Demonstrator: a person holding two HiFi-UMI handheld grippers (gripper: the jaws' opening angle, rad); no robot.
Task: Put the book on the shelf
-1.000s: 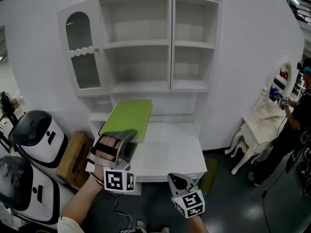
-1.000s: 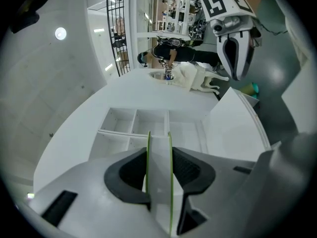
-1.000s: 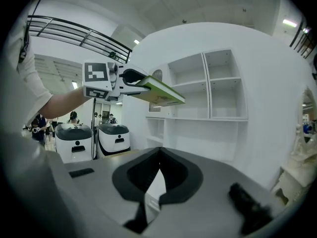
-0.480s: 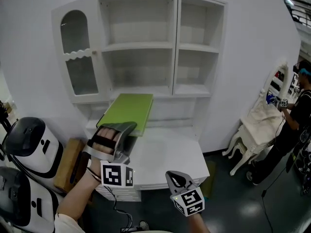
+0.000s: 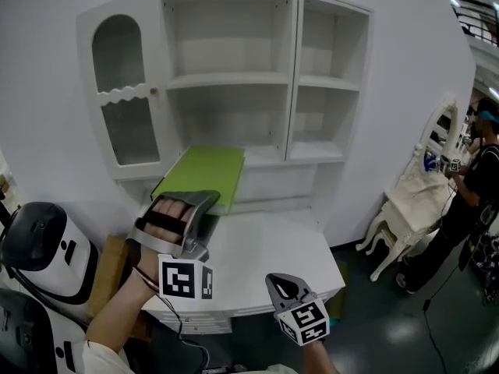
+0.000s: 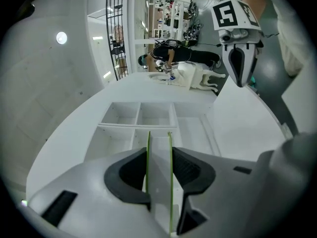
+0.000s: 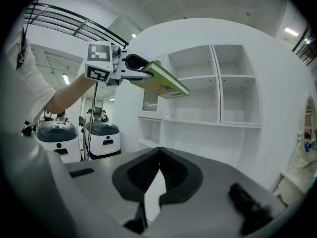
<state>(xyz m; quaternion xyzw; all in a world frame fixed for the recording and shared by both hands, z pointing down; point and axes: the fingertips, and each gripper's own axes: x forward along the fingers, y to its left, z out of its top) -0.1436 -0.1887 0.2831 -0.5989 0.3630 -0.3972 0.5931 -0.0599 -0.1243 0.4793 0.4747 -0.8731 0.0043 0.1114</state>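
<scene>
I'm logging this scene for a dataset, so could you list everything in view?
green book: one, lime green, held roughly flat in the air in front of the lower shelves
shelf unit: one, white, against the wall, its open compartments empty
desk: one, white, below the shelf unit
rounded machines: two, white with black panels, on the floor at far left
cardboard box: one, brown, on the floor left of the desk
ornate furniture piece: one, white, at far right
person: one, in dark clothes, far right
left claw: one, grey, shut on the book's near edge
right claw: one, grey, shut and empty, low in front of the desk
</scene>
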